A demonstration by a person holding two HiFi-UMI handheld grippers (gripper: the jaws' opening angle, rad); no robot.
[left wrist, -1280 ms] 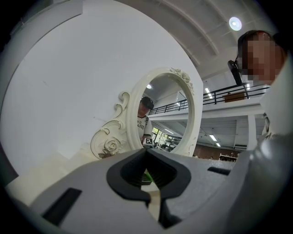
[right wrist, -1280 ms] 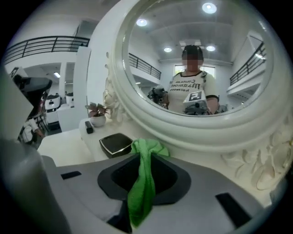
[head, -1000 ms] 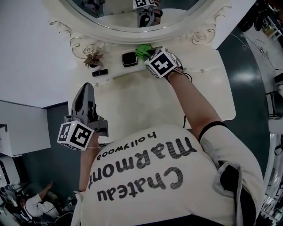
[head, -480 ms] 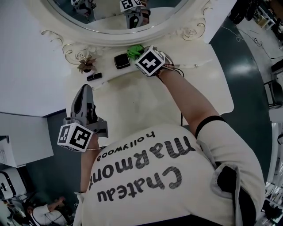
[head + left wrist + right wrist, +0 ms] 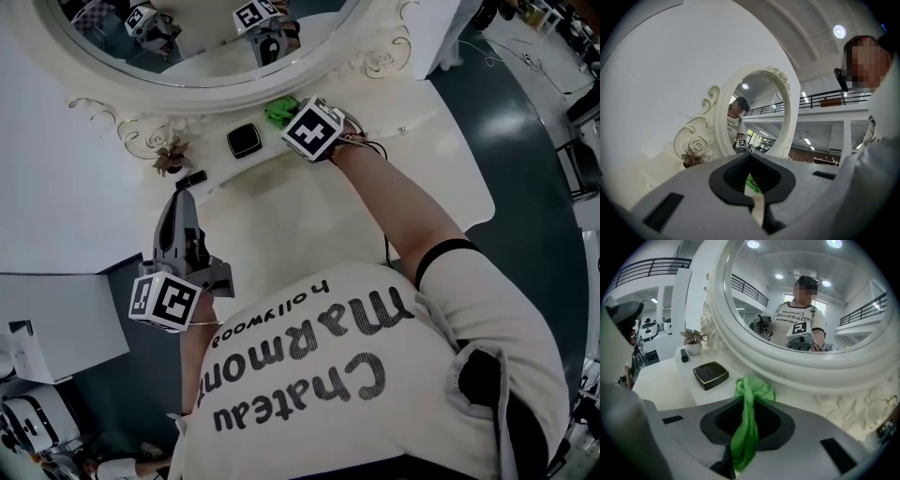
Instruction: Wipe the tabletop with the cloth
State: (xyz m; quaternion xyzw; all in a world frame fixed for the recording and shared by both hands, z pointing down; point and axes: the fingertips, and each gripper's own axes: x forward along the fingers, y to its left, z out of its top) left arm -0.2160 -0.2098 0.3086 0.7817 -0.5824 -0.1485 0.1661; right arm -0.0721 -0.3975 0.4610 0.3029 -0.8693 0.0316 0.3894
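Observation:
The green cloth [image 5: 278, 111] lies bunched on the raised back shelf of the cream dressing table [image 5: 281, 220], right under the mirror frame. My right gripper [image 5: 289, 119] is shut on it. In the right gripper view a strand of the cloth [image 5: 749, 394] runs down between the jaws of the right gripper [image 5: 746, 405]. My left gripper [image 5: 182, 201] hovers over the table's left edge, shut with nothing in it. In the left gripper view the left gripper [image 5: 749, 154] has its jaws meeting, and a sliver of green shows behind them.
On the shelf, left of the cloth, sit a black compact [image 5: 245, 141], a black lipstick [image 5: 192, 178] and a small potted plant [image 5: 170, 159]. The big oval mirror [image 5: 187, 37] rises behind. The compact [image 5: 710, 375] lies close to the cloth.
The head view has swung, so everything sits lower and further left in it. The right gripper stays shut on the cloth at the shelf. The left gripper has edged slightly toward the shelf.

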